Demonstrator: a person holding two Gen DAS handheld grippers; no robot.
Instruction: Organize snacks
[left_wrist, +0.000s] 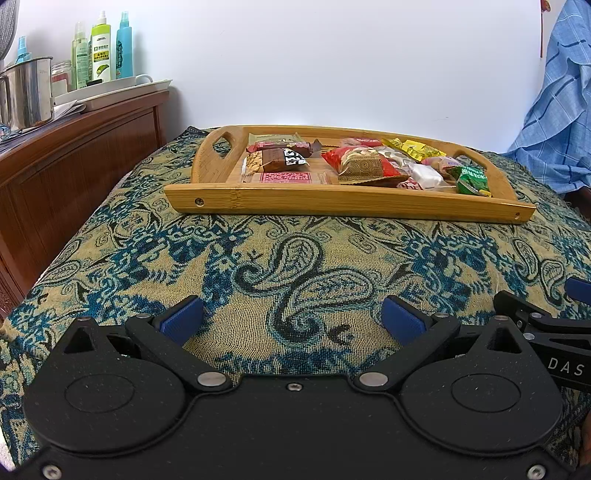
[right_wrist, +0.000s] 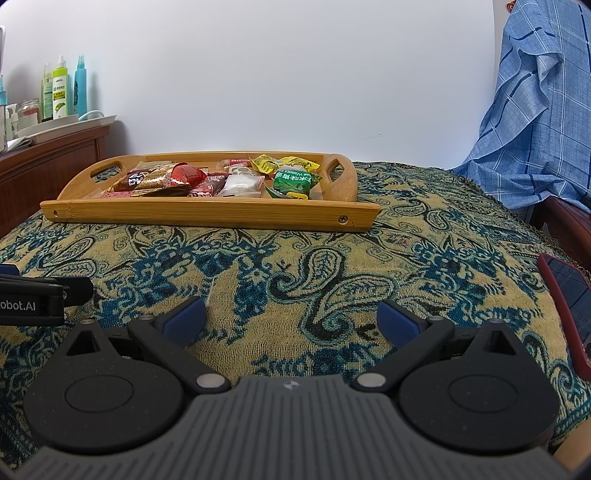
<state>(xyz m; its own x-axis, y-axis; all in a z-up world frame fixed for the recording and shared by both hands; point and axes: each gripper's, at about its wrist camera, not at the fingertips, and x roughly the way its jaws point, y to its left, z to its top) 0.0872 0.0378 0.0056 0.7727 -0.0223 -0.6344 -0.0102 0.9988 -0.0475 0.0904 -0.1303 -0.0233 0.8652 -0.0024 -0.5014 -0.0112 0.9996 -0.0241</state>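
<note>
A bamboo tray (left_wrist: 332, 199) (right_wrist: 207, 214) with cut-out handles rests on a blue and tan paisley cloth, against the white wall. Several wrapped snacks lie in it: a brown chocolate bar (left_wrist: 280, 158), a red packet (left_wrist: 354, 157) (right_wrist: 184, 173), yellow packets (left_wrist: 413, 147) (right_wrist: 266, 162), a white packet (right_wrist: 240, 184) and a green packet (left_wrist: 472, 179) (right_wrist: 295, 181). My left gripper (left_wrist: 291, 319) stands open low over the cloth, well short of the tray, nothing between its blue pads. My right gripper (right_wrist: 291, 319) is likewise open and holds nothing, beside the left one.
A dark wooden cabinet (left_wrist: 74, 155) at the left carries a steel pot (left_wrist: 26, 92), a white tray and spray bottles (left_wrist: 99, 51). A blue checked cloth (right_wrist: 535, 129) hangs at the right. A red-cased phone (right_wrist: 569, 306) lies on the paisley cloth near the right edge.
</note>
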